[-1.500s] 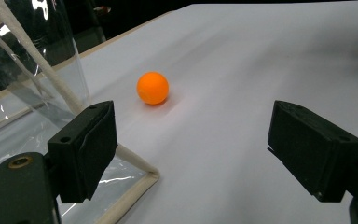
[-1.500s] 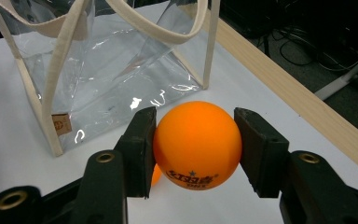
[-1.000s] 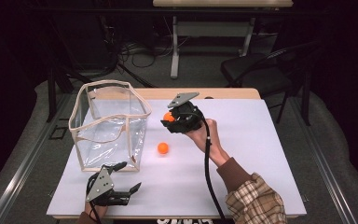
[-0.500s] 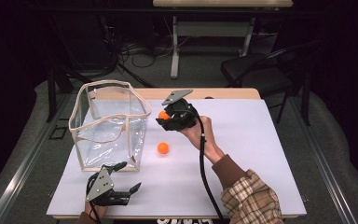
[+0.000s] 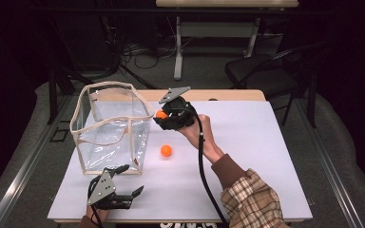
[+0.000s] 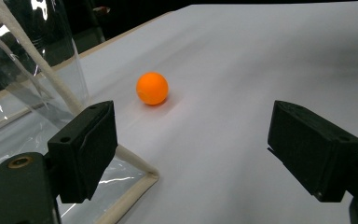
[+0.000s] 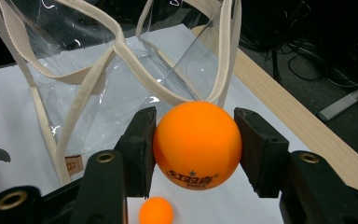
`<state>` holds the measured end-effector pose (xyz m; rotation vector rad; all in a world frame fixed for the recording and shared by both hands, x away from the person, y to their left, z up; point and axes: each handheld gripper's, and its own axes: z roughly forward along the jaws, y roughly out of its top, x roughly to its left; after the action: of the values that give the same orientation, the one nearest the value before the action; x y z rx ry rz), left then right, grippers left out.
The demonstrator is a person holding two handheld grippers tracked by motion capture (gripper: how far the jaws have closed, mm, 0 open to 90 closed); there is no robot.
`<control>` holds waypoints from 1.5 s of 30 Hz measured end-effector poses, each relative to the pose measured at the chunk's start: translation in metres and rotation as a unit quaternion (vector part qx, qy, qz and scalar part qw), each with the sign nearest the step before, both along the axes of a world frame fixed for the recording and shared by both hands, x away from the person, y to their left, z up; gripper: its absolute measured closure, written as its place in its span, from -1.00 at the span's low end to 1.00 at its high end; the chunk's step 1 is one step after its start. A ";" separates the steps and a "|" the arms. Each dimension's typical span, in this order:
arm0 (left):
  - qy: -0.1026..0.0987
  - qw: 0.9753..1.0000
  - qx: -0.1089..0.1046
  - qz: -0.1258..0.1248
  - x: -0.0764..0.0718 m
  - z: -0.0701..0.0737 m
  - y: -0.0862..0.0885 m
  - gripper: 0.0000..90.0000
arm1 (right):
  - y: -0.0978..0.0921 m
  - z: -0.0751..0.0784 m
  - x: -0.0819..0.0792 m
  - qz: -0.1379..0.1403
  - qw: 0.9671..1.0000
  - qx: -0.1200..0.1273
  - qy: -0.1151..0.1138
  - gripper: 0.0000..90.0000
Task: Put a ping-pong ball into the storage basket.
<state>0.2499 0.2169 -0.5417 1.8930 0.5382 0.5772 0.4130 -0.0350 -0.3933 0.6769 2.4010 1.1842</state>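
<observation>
- Clamping an orange ball [image 7: 196,144] between its two black jaws, the right tool [image 5: 164,115] holds it lifted off the white worktop [image 5: 247,156], just beside the near top rim of the clear bag [image 5: 111,126]. I judge the height is there so the ball can clear the cloth-edged rim and be let go inside.
- Being round, the held ball has no long axis and no heading. Its printed star mark faces the right tool's camera, low on the ball, and the jaws press it from either side across its middle.
- Below and behind the right tool, a second orange ball [image 5: 166,151] lies loose on the worktop, just beside the bag's wall.
- Resting low at the worktop's near edge, the left tool [image 5: 123,194] has its jaws wide apart, holding nothing. The loose ball lies ahead of it between its jaw lines, probably the next pick.
</observation>
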 end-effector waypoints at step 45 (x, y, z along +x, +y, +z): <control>0.000 1.000 -0.001 -0.001 0.000 0.000 0.000 -0.65 | 0.028 0.021 0.010 0.014 1.000 0.006 -0.014 0.13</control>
<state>0.2501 0.2171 -0.5418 1.8924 0.5359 0.5744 0.4225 -0.0070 -0.3727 0.6282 2.3899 1.2116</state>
